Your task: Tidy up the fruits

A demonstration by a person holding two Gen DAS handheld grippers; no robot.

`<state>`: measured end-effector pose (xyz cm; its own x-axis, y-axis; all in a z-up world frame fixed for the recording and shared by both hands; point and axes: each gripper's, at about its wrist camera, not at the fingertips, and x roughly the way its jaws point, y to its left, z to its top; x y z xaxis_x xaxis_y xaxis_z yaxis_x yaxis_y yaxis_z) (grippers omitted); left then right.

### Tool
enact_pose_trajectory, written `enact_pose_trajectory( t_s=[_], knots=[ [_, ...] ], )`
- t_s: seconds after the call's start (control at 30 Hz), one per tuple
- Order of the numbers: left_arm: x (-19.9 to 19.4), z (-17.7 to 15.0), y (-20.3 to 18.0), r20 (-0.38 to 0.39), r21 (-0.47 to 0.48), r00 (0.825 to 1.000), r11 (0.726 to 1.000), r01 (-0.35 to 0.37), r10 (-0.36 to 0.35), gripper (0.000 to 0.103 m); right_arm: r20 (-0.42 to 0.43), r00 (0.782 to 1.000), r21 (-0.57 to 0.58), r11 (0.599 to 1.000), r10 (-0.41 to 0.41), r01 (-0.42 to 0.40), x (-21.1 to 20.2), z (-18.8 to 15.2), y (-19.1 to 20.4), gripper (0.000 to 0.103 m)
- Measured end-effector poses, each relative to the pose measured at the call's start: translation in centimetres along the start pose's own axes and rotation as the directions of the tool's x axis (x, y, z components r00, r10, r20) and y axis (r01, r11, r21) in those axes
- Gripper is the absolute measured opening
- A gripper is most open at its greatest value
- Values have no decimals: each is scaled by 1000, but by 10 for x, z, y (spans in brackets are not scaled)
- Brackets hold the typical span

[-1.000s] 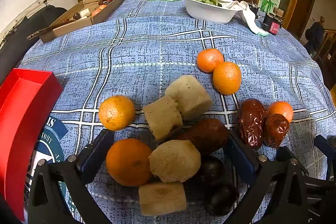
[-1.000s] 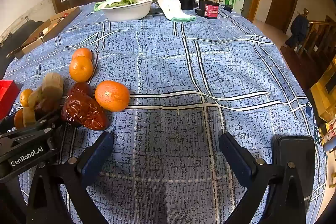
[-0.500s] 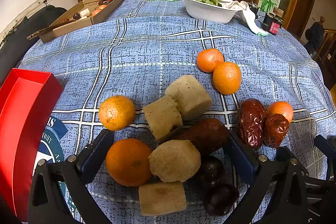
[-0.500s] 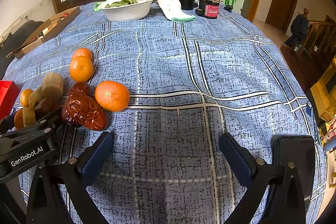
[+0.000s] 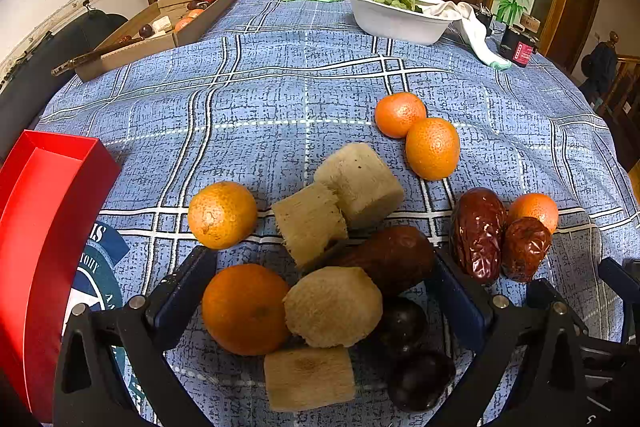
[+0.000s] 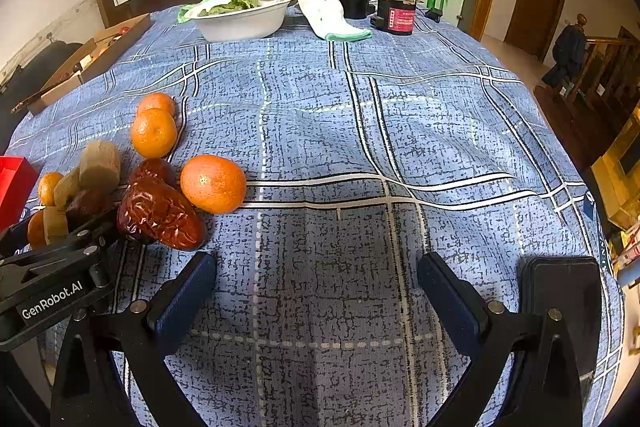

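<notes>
- Left tool [image 5: 320,291]: jaws wide apart, gripping nothing, straddling a tight pile at bottom centre of the left view. Between the jaws sit an orange [image 5: 245,309], a tan chunk [image 5: 333,306], a brown fruit [image 5: 390,259] and two dark plums [image 5: 402,321].
- Risk: closing here likely catches several pieces at once. The round orange could squirt out sideways, and the chunk could wedge against it.
- Tan block [image 5: 309,379] lies at the bottom edge, touching the chunk; any nudge probably shifts both.
- Plums are dark and low in frame, partly behind the right jaw. They're easy to miss or crush.
- Two more tan blocks [image 5: 310,223] lean on each other just above the pile; pulling one piece may tip them.
- Lone orange [image 5: 222,215] at centre left is loose on the cloth and could roll if bumped.
- Red box [image 5: 48,227] at the left edge looks like the likely bin, though that's only a guess. It's close to the left jaw, so a swing could clip its wall.
- Right tool [image 6: 316,291]: jaws apart, empty, over bare table [image 6: 400,131] at the bottom of the right view.
- Dates [image 6: 160,211] and an orange [image 6: 213,183] at centre left of the right view sit between the two tools. Reaching in risks tool-on-tool contact.
- Orange pair [image 5: 416,135] touch each other; grabbing one likely rolls the other.
</notes>
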<state>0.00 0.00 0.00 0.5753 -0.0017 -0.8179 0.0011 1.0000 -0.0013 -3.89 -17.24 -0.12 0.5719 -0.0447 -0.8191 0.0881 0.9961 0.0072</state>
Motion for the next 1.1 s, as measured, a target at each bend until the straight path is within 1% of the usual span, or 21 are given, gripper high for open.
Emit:
enact_pose_trajectory(
  t_s=[0.2,0.3,0.4,0.57,0.7,0.83,0.9,0.97,1.1],
  knots=[
    [0,0,0,-3,3,1000,1000,0,0,103,0,1000,3,1000,-1,1,-1,0,-3,102],
    [2,4,0,-25,21,1000,1000,9,-8,103,-3,1000,6,1000,-4,4,-1,1,-1,102],
    [4,6,0,-41,25,999,1000,13,-12,103,-16,1000,21,1000,-10,10,-1,1,-1,102],
    [3,7,1,-42,27,999,1000,16,-15,103,-41,999,25,1000,-10,11,1,3,-1,102],
    [1,4,1,-44,36,999,999,28,-26,103,-40,999,27,1000,-11,13,1,4,-1,102],
    [-8,-5,10,-47,38,998,998,44,-42,103,-37,999,28,999,-17,18,1,3,-1,102],
    [-17,-11,17,-22,25,998,997,68,-67,103,-36,999,28,999,-19,20,1,3,0,102],
    [-30,-18,22,19,28,998,997,67,-67,103,-34,999,28,999,-19,20,1,3,0,102],
    [-57,-30,31,66,38,995,996,78,-81,102,-35,999,28,999,-20,21,1,3,0,102]
  ],
)
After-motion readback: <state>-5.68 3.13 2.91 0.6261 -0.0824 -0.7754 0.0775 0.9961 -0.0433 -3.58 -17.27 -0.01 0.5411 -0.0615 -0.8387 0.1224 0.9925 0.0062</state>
